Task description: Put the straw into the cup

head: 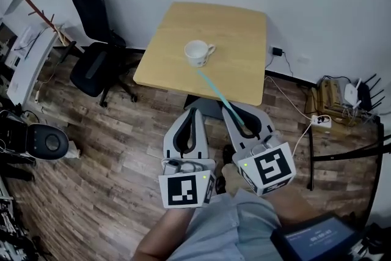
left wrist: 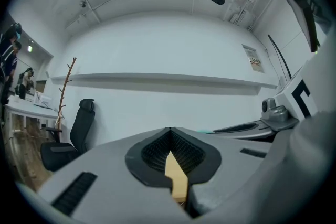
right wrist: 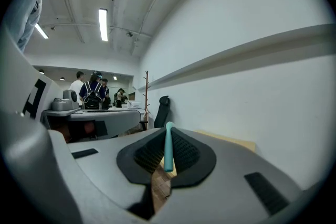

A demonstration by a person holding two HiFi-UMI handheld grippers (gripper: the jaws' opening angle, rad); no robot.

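- left gripper [head: 195, 112] is nearest, low and left of centre, above the wood floor [head: 122, 150] and short of the table; its jaws are pressed together with nothing between them, only a tan sliver showing through the gap in the left gripper view [left wrist: 169, 131]
- right gripper [head: 238, 112] is just right of it, jaws clamped on the near end of the teal straw [head: 217, 93]; the right gripper view [right wrist: 167, 129] shows the straw [right wrist: 168, 147] pinched between the ribbed pads and sticking out past the tips
- the straw runs far and left from the jaws, over the table's near edge; its far tip sits just short of the cup, height above the table unclear
- table [head: 235, 27] is light wood and carries only the white cup [head: 197, 52], upright, mouth open, handle pointing right
- an office chair [head: 91, 64] stands left of the table, well apart
- judgement: straw is grasped but not in the cup yet
- risk: the grip is at the very end, so the long free tip can wobble, catch the rim or outer wall, and shove or tip the cup
- risk: pushing against the rim could bend the straw or twist it in the pads
- risk: nothing steadies the cup, since the left gripper is far from it
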